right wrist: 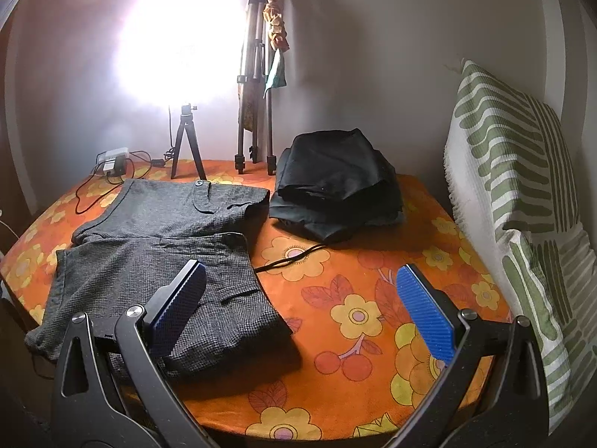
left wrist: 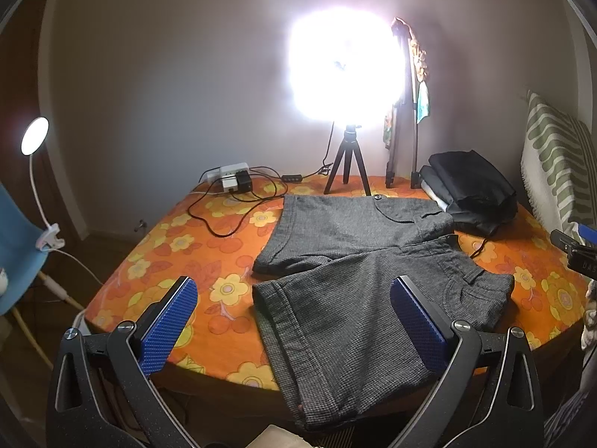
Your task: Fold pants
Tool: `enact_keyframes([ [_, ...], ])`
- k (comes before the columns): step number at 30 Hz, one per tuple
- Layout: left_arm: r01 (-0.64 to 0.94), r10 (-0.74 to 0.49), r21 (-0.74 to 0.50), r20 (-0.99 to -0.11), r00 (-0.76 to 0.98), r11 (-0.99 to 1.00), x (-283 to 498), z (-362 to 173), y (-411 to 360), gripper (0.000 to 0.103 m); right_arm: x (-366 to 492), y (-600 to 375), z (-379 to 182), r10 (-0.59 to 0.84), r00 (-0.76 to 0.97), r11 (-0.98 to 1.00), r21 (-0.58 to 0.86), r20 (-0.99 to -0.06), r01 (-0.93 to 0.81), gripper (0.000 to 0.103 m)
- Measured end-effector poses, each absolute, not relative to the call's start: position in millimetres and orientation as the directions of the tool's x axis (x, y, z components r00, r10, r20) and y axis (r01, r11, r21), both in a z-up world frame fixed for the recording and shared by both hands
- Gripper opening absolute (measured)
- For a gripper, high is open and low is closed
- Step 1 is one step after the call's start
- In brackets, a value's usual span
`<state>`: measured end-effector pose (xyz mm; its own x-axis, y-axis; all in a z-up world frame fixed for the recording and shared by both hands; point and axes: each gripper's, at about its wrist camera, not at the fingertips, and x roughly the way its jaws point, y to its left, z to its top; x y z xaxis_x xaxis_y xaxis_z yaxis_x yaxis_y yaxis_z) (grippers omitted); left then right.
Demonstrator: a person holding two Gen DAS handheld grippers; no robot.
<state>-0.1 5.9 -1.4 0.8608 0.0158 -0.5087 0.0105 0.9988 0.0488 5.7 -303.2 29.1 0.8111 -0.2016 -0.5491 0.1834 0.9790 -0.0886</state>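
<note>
Blue ribbed pads of the left gripper fill the bottom of its view, spread wide with nothing between them; the right gripper stands just as wide apart and equally empty, its left pad over the waist end of the pants and its right pad over bare cloth. Both tools hang above the near edge of the bed, not touching the fabric as far as can be told.

Folding looks not yet begun, or barely so; the grey shorts-length pants lie spread flat, both legs side by side, hems toward the bed's left edge and waistband toward the middle. No leg is laid over the other; the far leg lies flat near the back edge while the near leg reaches to the front edge and slightly overhangs it; so the lengthwise fold and the crosswise fold both seem to remain.

Cloth is a dark grey, finely checked weave, fairly stiff-looking, with a button at the far waistband, belt loops and pocket openings visible; a few soft wrinkles run near the crotch.

Beside the waist, toward the back right corner, sits a stack of dark folded clothes, with a thin black cord trailing out from it; a bright lamp on a small tripod stands at the back edge.
</note>
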Motion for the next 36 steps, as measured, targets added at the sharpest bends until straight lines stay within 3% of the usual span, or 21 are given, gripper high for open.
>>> enact_keyframes([
  [36, 0.004, 0.024, 0.054, -0.495, 0.868, 0.999, -6.1, 0.5, 0.8, 0.103, 5.2, -302.4, 28.5, -0.195, 0.812, 0.980, -0.084, -0.550, 0.178, 0.103],
])
